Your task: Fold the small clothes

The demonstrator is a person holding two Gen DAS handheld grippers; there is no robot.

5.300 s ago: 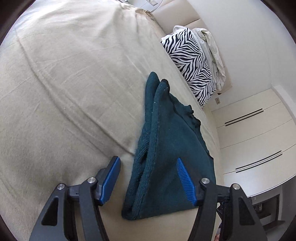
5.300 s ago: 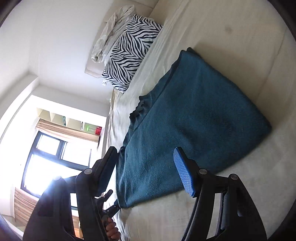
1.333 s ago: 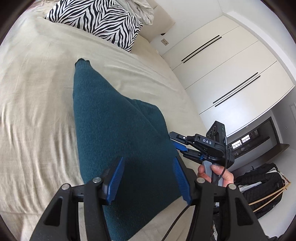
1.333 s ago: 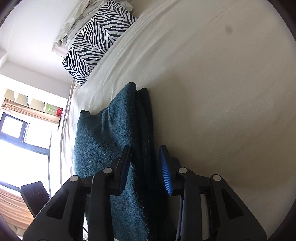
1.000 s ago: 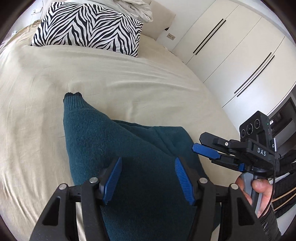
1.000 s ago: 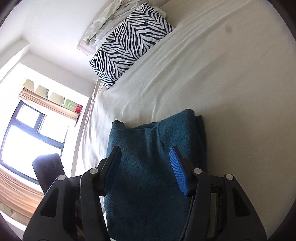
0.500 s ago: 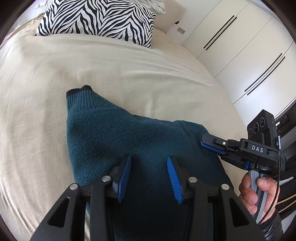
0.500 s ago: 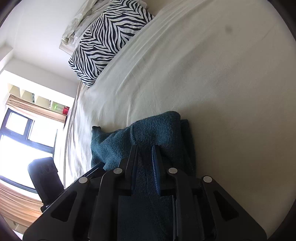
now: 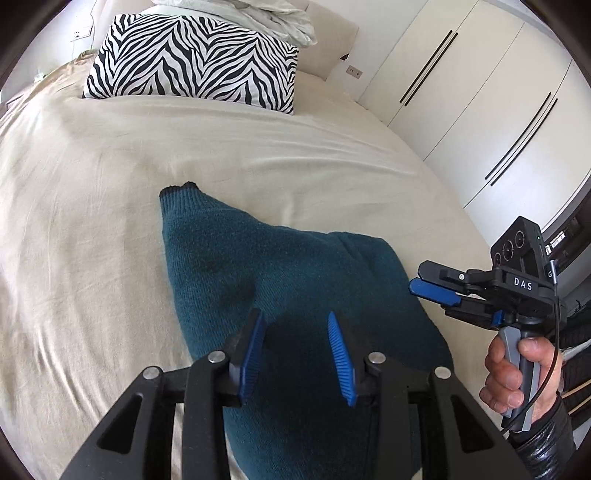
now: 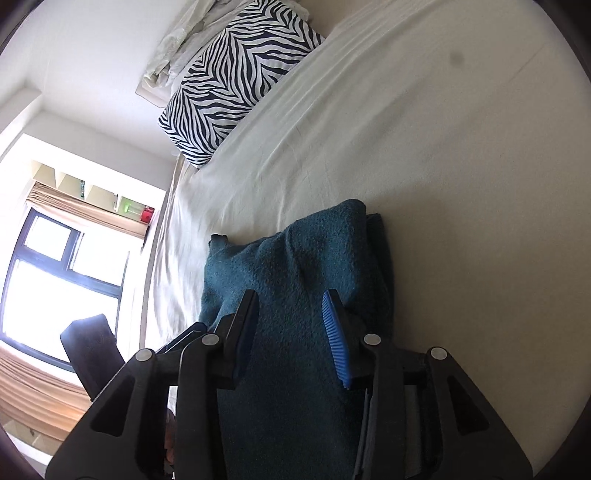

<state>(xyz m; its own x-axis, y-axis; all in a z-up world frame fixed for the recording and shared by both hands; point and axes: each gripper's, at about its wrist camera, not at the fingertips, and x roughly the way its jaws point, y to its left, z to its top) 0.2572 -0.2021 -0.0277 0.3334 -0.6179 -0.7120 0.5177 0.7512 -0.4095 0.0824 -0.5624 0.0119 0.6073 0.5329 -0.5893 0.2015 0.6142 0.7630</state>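
The dark teal knitted sweater [image 9: 295, 288] lies folded compact on the beige bed [image 9: 92, 221] — folding looks nearly done. Left tongs [image 9: 295, 350] have just been closing, right tongs [image 10: 291, 332] opening — both apart above the knit, gripping nothing.

Bedroom. Landmark: bed [image 9: 110, 177], covered by a creased beige sheet. At its head, a zebra-striped pillow [image 9: 195, 55] leans on a beige padded headboard [image 9: 332, 37]; crumpled pale bedding [image 9: 251, 14] lies on top of the pillow. Beyond the bed's one side, white wardrobe doors [image 9: 480, 103] with long dark slot handles; a wall socket [image 9: 355, 70] sits between headboard and wardrobe. On the bed's other side, a dark-framed window [image 10: 62, 280], strongly overexposed, with a tan blind [image 10: 88, 210] above and open wall shelves [image 10: 74, 184] higher up. Walls white. A dark chair back [image 10: 92, 350] stands below the window.
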